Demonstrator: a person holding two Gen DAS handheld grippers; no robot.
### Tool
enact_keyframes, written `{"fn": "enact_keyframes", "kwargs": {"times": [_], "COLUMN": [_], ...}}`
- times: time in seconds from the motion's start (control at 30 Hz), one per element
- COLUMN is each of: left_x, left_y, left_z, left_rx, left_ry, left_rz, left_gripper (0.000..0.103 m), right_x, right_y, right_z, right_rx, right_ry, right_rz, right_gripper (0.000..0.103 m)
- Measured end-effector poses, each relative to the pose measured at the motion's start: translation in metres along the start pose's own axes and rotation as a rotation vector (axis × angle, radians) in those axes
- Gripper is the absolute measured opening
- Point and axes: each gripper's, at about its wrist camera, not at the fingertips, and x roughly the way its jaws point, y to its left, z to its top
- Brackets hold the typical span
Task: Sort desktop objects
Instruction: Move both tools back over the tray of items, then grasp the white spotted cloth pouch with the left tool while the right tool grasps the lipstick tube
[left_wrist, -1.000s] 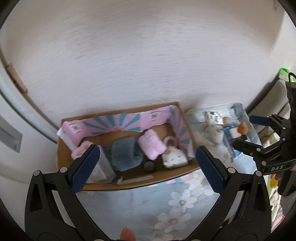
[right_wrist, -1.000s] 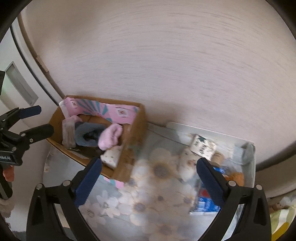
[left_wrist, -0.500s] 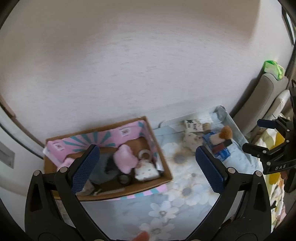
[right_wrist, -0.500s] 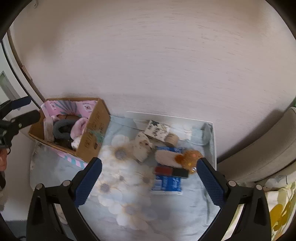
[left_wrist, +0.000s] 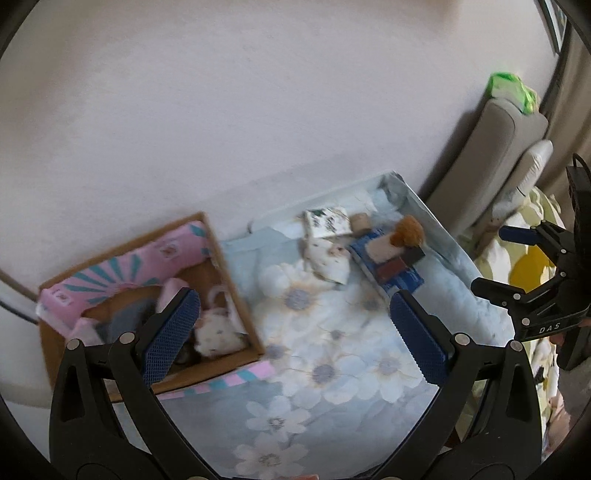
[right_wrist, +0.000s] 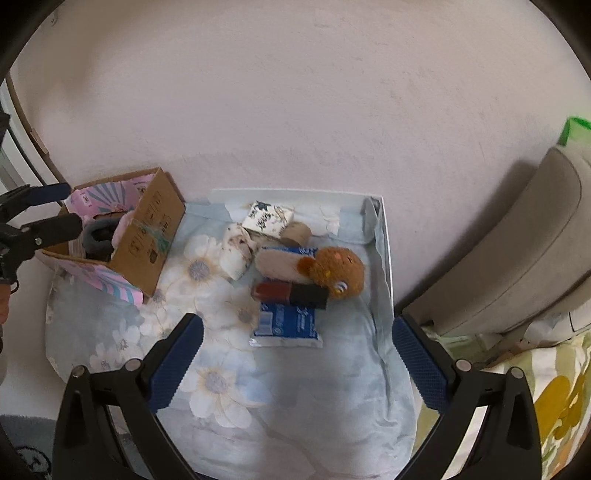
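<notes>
Cluster of unsorted things lies at 12 o'clock from the right tool (right_wrist: 295, 354), on the floral cloth (right_wrist: 229, 387) over the desk: plush toy (right_wrist: 336, 271), dark red-and-black bar (right_wrist: 290, 291) with its long axis running 9-to-3, blue packet (right_wrist: 286, 325) nearest. Cardboard box (right_wrist: 147, 243) sits at 10 o'clock, already part filled. Right tool is nearer the cluster, I judge; spread wide, empty. Left tool (left_wrist: 295, 332) also spread and empty, the box at its 9 o'clock.
</notes>
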Motion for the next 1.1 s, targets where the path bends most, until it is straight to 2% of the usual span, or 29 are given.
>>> {"fn": "enact_keyframes", "kwargs": {"times": [0.23,0.33,0.53,0.7,0.93,1.03,1.1], "left_x": [0.052,0.077,0.133,0.164,0.184,0.188,0.190], "left_y": [-0.022,-0.035,-0.041,-0.027,-0.016,-0.014,-0.014], "left_z": [-0.009,-0.008,-0.002,0.000,0.002,0.001,0.001], "left_rx": [-0.016,-0.023,-0.132,-0.248,-0.288,-0.281,-0.271], "left_ry": [0.078,0.091,0.135,0.144,0.136,0.136,0.136], "left_rz": [-0.058,-0.059,-0.059,-0.039,-0.030,-0.036,-0.051], "left_gripper": [0.098,0.097,0.082,0.081,0.071,0.063,0.052], "right_x": [0.025,0.039,0.064,0.080,0.098,0.106,0.110], "right_y": [-0.012,-0.012,-0.015,-0.009,0.020,0.025,0.026], "right_z": [-0.032,-0.043,-0.050,-0.043,-0.032,-0.028,-0.027], "right_rx": [-0.035,-0.044,0.008,0.059,0.064,0.070,0.074], "right_ry": [0.012,-0.001,-0.069,-0.135,-0.208,-0.212,-0.217], "right_rz": [0.039,0.038,0.078,0.048,-0.028,-0.063,-0.084], "right_gripper": [0.102,0.102,0.102,0.102,0.102,0.102,0.102]}}
